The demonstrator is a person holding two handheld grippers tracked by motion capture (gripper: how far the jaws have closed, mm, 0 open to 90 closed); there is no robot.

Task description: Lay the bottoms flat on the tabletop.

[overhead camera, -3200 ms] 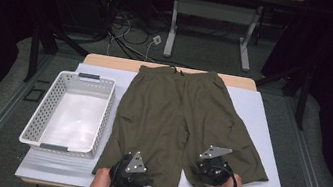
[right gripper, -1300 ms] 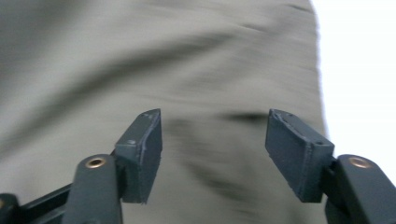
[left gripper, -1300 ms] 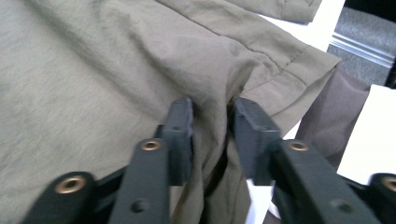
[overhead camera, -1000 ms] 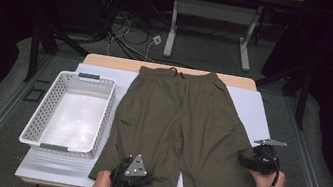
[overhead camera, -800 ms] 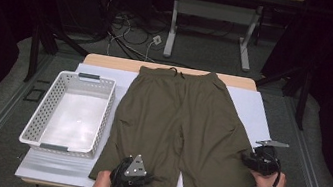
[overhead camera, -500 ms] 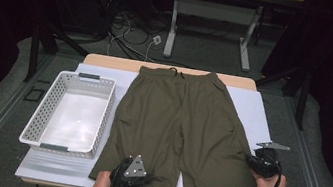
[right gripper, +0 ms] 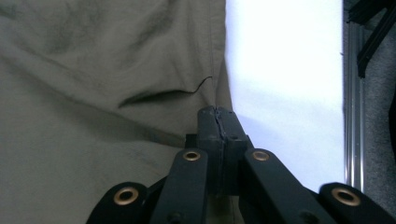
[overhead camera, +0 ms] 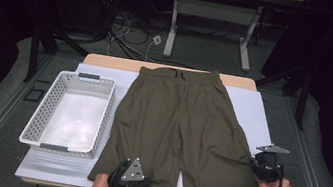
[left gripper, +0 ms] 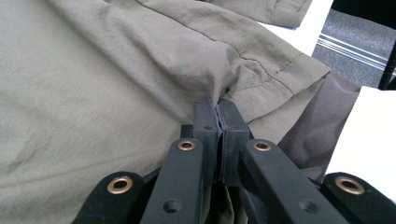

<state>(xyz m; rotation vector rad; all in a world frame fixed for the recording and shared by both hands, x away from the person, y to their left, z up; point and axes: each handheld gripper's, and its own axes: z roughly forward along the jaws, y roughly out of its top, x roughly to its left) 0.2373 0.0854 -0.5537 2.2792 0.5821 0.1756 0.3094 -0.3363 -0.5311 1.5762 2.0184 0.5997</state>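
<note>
High view: hand-held grippers [overhead camera: 140, 183] low on shorts [overhead camera: 184, 127]

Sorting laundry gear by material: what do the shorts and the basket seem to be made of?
The shorts: thin woven olive fabric, matte, probably a light synthetic or cotton blend; it creases softly and shows stitched hems. The basket: white moulded plastic, likely, judging by its perforated walls and smooth rim.

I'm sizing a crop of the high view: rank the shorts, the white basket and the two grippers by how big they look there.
1. Olive shorts.
2. White basket.
3. Left gripper and right gripper: both look about alike, so no ranking; each has its jaws shut on the shorts' fabric.
</note>
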